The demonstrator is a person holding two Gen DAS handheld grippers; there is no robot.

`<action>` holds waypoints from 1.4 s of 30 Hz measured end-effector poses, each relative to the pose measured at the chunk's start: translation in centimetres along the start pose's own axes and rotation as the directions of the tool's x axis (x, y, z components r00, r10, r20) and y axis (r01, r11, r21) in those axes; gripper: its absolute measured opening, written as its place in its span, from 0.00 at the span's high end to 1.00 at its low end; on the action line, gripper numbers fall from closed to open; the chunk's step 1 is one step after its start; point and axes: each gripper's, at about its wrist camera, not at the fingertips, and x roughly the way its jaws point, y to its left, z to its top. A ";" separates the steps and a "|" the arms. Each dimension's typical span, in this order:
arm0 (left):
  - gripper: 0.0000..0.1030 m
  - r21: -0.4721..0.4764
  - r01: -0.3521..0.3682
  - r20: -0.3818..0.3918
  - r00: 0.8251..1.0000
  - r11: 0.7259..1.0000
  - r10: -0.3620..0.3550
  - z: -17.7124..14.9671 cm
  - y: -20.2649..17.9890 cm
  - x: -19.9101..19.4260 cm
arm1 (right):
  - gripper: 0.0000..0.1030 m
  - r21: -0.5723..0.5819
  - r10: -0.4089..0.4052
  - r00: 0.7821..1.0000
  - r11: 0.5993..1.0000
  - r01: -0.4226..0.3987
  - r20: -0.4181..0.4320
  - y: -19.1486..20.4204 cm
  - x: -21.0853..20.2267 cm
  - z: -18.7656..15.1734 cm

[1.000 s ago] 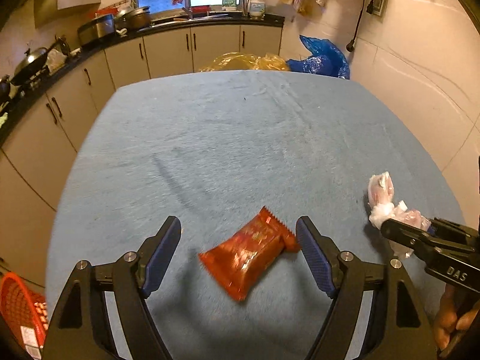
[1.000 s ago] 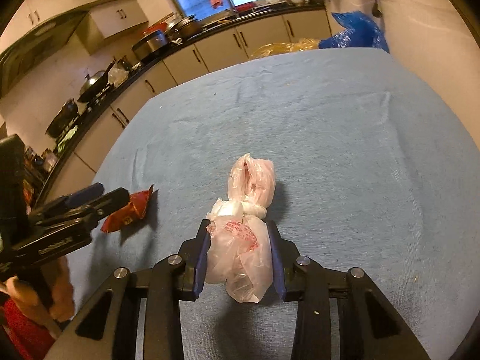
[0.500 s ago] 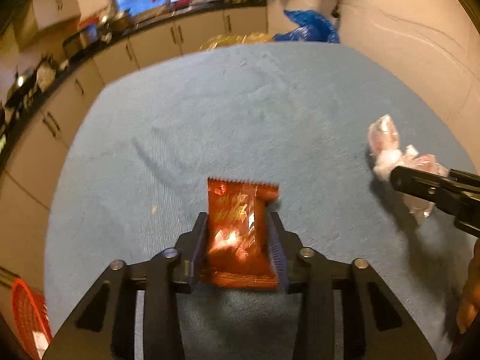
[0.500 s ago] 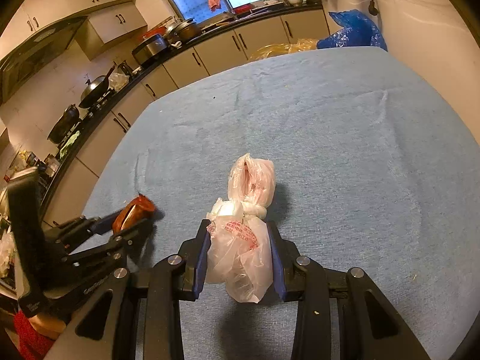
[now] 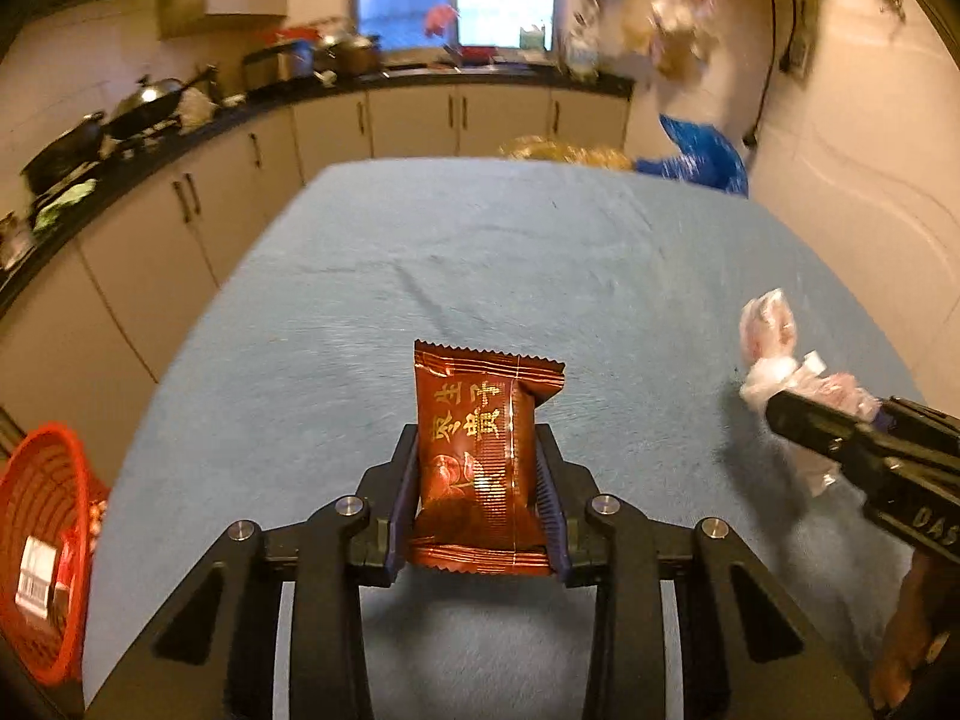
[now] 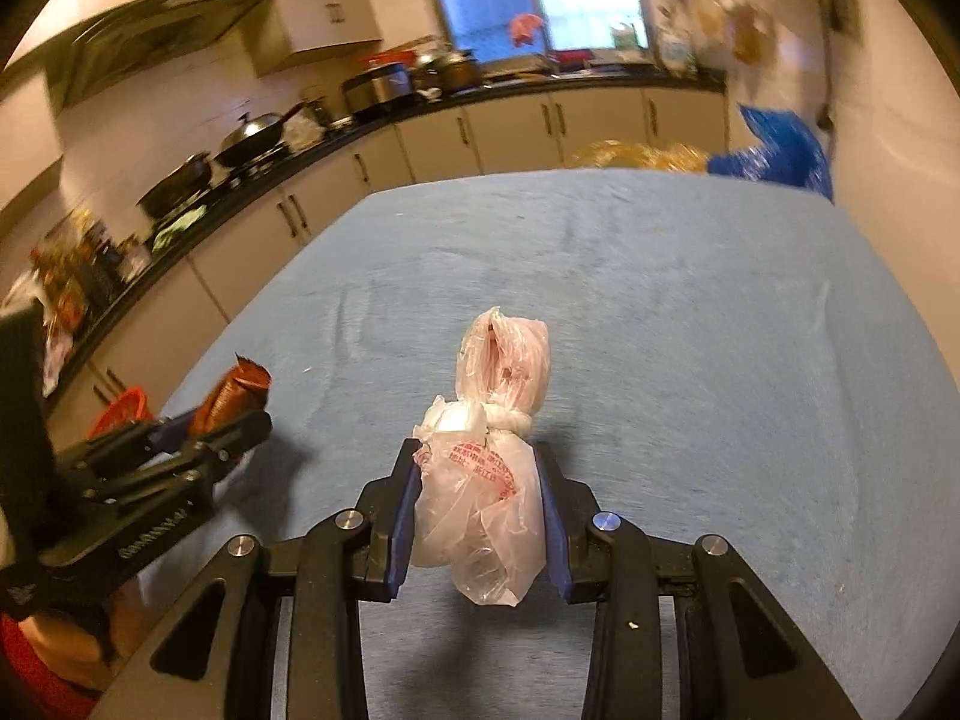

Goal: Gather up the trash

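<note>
Left wrist view: left gripper, angled down at centre frame, has just closed, clamping the red snack packet; right gripper pinches the knotted plastic bag.

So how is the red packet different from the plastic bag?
The packet is dark red, shiny and flat with gold writing; the bag is pale, see-through and crumpled. The packet has crimped, zigzag ends; the bag is knotted in the middle. The left tool grips the packet, the right tool the bag. Both are held above the blue table.

Glossy foil wrapper, matt cloth tbl
</note>
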 end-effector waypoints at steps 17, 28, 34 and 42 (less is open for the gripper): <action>0.67 -0.053 -0.016 0.084 0.996 0.998 0.021 -0.2 1.4 -1.0 | 0.63 -0.042 -0.074 0.993 0.996 0.079 0.095 3.0 -0.9 -0.9; 0.67 -0.051 0.002 0.093 0.996 0.999 0.003 -0.7 1.6 -1.3 | 0.63 -0.056 -0.098 0.991 0.993 0.104 0.089 3.2 -0.6 -1.2; 0.67 -0.046 0.002 0.091 0.996 0.999 0.002 -0.6 1.7 -1.3 | 0.63 -0.054 -0.105 0.990 0.992 0.110 0.094 3.4 -0.7 -1.4; 0.67 -0.046 0.002 0.089 0.996 0.999 0.002 -0.6 1.7 -1.3 | 0.63 -0.056 -0.103 0.990 0.992 0.109 0.096 3.5 -0.9 -1.5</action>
